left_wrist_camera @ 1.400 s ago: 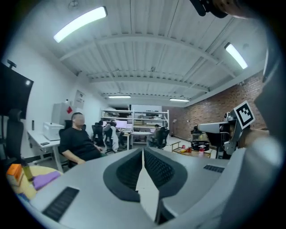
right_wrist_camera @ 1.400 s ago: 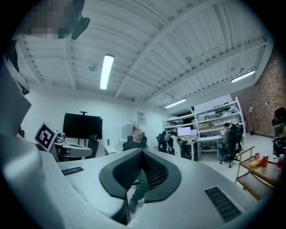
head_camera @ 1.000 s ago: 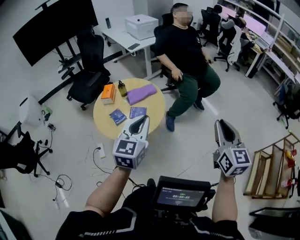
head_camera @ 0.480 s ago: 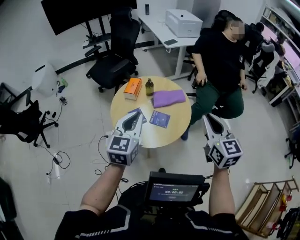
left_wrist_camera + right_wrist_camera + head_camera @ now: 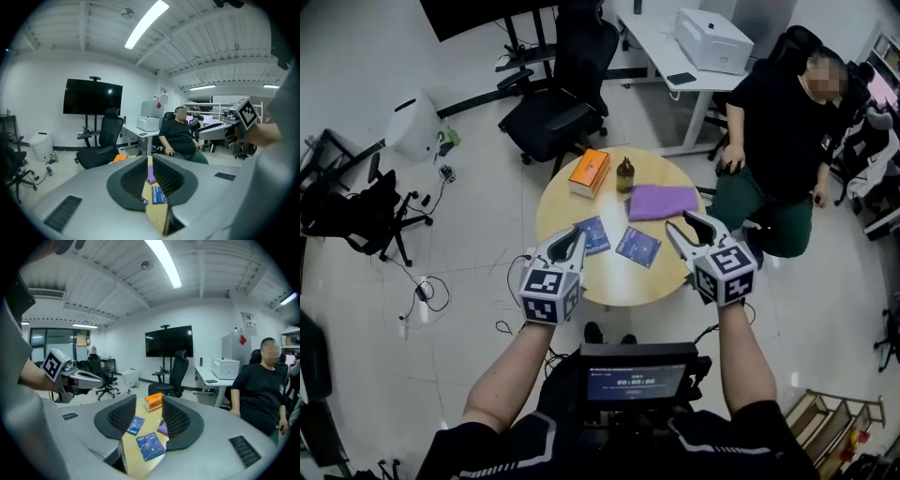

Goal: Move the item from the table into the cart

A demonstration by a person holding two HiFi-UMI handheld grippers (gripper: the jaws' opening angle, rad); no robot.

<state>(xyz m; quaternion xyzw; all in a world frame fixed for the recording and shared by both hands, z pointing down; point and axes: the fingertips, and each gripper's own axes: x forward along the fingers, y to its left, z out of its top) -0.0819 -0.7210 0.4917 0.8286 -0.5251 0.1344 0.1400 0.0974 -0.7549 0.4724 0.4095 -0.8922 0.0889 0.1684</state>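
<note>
— Two blue drip-coffee packets, where are they?
— Flat on the round table, near the purple cloth, brown bottle and orange box.
— The tongs?
— Left gripper pinched together, empty. Right gripper has just been opening, nothing between its jaws.
</note>
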